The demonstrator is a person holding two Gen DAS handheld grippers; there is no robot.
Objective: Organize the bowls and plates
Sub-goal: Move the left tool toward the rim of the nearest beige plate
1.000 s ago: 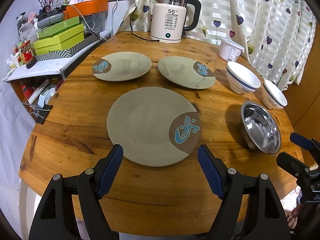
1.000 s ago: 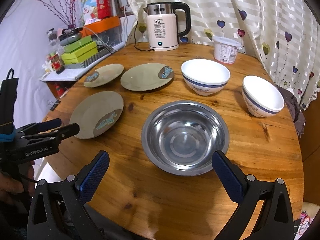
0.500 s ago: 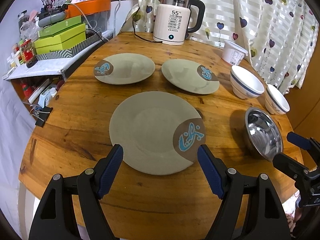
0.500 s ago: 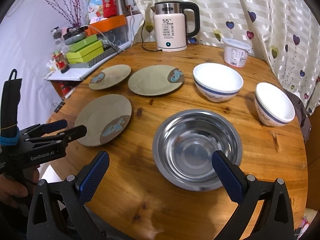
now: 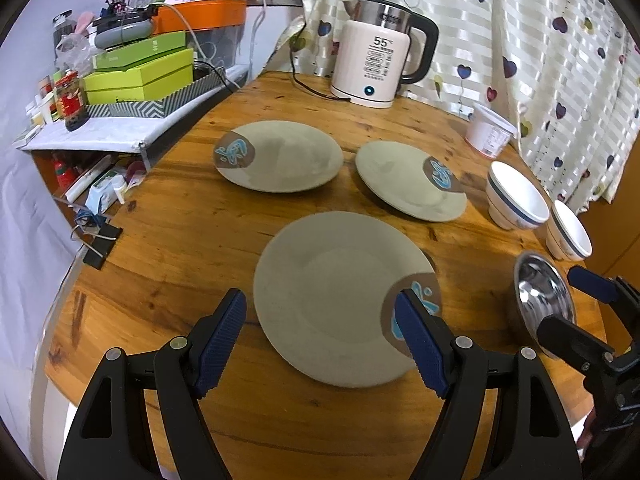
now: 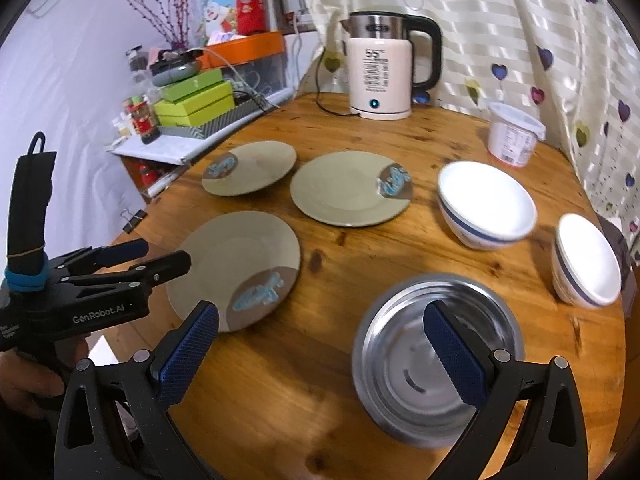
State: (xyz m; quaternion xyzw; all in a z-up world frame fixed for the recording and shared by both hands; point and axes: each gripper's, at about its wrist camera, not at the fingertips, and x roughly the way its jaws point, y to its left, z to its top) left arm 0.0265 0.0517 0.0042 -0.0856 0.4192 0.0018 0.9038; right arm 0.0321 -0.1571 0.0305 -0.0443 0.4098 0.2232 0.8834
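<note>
Between the spread fingers of the left gripper (image 5: 320, 336) lay the nearest plate (image 5: 340, 300), ungripped on the table (image 5: 180, 232). Right gripper (image 6: 320, 350) gaped too, steel bowl (image 6: 408, 364) under its right finger, two white bowls (image 6: 486, 204) beyond.

The kettle (image 5: 378, 66) shows "55" on its front; the left claw (image 6: 140, 254) body reads "GenRobot.AI".

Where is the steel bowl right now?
The steel bowl sits on the table's near right side, directly before the open right gripper, with the nearest plate to its left and two white bowls beyond it.
</note>
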